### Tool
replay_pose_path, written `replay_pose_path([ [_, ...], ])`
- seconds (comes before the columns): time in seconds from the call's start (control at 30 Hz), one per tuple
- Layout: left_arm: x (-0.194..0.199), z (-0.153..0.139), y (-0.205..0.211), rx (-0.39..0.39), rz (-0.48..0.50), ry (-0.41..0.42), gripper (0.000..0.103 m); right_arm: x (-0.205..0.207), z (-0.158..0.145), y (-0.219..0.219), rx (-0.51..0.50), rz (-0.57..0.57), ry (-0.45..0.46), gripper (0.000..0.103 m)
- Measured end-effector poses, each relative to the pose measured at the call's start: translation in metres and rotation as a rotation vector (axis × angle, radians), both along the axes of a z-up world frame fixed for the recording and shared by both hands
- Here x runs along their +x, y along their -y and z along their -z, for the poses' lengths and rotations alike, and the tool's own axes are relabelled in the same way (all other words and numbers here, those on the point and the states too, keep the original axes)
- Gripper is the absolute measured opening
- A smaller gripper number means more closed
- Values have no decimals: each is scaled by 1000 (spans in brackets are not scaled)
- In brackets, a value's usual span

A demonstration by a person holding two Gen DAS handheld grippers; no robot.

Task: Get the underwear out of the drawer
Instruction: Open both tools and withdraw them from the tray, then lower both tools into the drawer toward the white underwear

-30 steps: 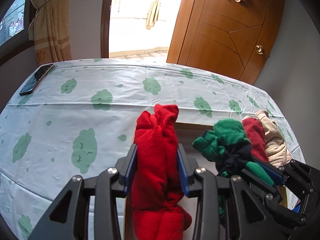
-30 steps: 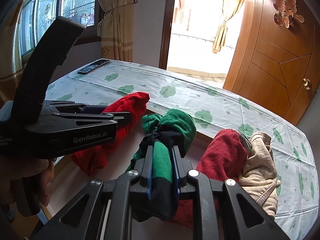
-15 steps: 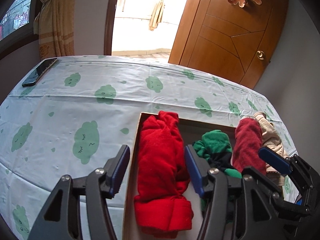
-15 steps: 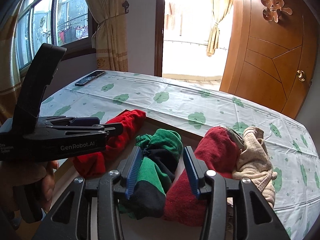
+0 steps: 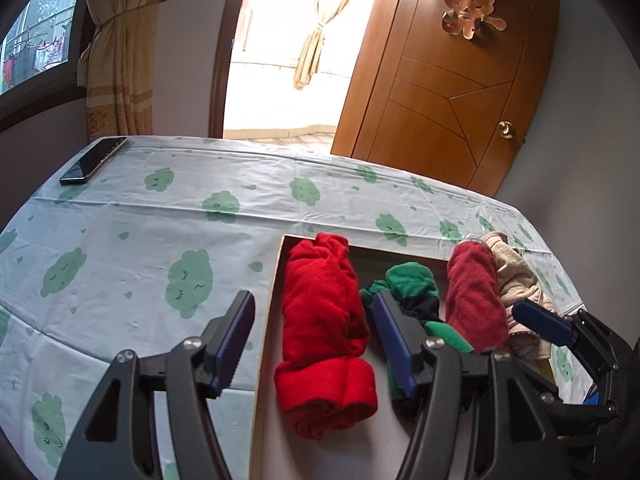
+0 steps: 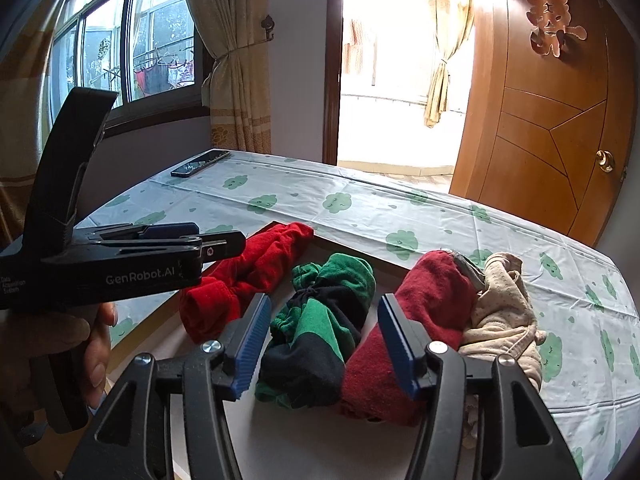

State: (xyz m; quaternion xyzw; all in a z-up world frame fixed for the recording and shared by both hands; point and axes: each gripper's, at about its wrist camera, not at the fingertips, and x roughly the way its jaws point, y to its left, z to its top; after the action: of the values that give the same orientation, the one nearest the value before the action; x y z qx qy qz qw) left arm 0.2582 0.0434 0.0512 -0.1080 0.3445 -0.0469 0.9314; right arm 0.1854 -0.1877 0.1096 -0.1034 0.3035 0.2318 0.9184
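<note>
Over the drawer (image 5: 269, 320) – both grippers' jaws just opened, left gripper (image 5: 316, 344) astride red roll (image 5: 324, 320), right gripper (image 6: 324, 344) astride green roll (image 6: 320, 320)

You're working in daylight. The open doorway (image 5: 280, 60) behind the table (image 5: 120, 216) is blown out to white, with glare spilling onto the door (image 6: 540, 120) edge. The window (image 6: 132, 48) adds softer light from the left. Shadows under the clothes are faint. Both views are sharp, though fisheye bends the edges and dark vignetting fills the corners.
</note>
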Motion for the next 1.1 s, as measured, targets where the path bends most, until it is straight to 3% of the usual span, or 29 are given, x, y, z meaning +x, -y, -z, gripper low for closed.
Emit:
replay_pose_path([
  [0.6, -70, -10, 15, -11, 112, 69, 62, -77, -2, 28, 80, -118, 26, 60],
  [0.9, -126, -2, 26, -25, 194, 83, 64, -131, 5, 58, 82, -169, 46, 62],
  [1.1, -165, 7, 39, 9, 233, 103, 66, -162, 15, 81, 94, -180, 48, 67],
])
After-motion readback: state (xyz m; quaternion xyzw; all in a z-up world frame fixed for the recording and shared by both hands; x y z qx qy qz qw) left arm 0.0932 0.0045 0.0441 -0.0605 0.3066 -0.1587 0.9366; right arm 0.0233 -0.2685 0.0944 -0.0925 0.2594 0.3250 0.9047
